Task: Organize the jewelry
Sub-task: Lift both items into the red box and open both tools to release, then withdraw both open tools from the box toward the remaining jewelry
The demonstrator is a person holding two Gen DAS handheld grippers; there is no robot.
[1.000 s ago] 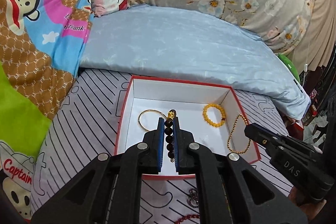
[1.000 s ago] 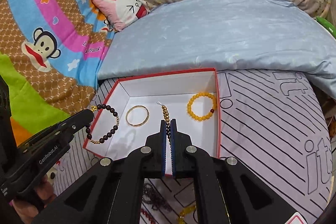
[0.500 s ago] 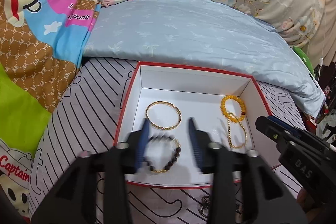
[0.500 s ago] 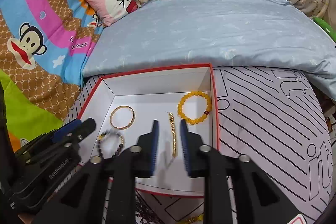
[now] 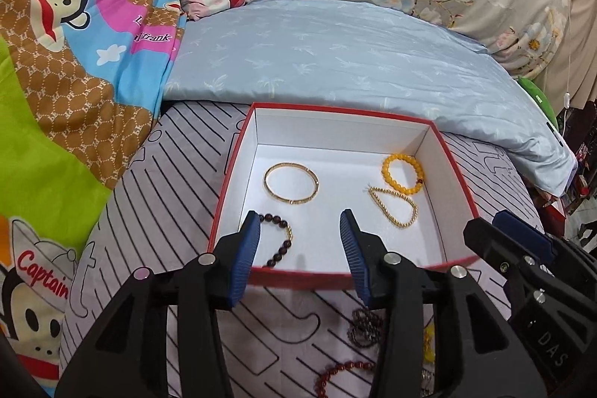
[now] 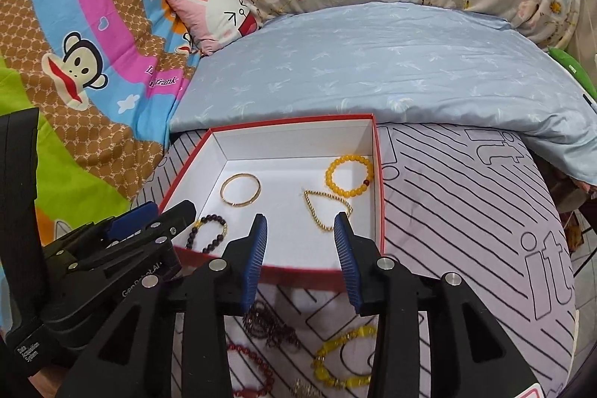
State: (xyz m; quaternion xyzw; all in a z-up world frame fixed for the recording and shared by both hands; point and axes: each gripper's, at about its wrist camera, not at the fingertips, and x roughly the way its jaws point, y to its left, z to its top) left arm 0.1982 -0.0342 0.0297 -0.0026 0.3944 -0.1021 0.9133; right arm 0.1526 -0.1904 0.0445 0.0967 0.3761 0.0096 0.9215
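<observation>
A red-edged box (image 5: 453,170) with white inner walls is seen lying on the striped bed sheet (image 5: 179,166), its far wall set just before a pale blue quilt (image 5: 335,51) and its near rim (image 6: 298,273) lying just under the tips of both claws. Open floor is left in the middle and the near right part of the box; the sheet to the right of the box (image 6: 466,211) is bare. Four pieces are laid inside: a gold bangle (image 5: 291,182) at the far left, a yellow bead bracelet (image 5: 403,173) at the far right close to the right wall, a gold bead chain (image 5: 393,206) just in front of it, and a dark bead bracelet (image 5: 279,241) at the near left corner. The left claw (image 5: 298,248) is held apart and nothing is gripped; the dark bead bracelet lies on the box floor just inside its left finger (image 5: 246,248), partly hidden by it. The jaws of the right claw (image 6: 300,248) are opening, with nothing pressed between them; the gold bead chain (image 6: 326,209) lies just beyond its tips, nearer the right finger (image 6: 345,248). In the right wrist view the left claw (image 6: 149,222) is seen at the box's near left corner, beside the dark bead bracelet (image 6: 209,234). On the sheet before the box, under the claws, loose pieces are left: a dark tangled chain (image 6: 270,325), a red bead strand (image 6: 250,357) and a yellow bead strand (image 6: 335,357).
</observation>
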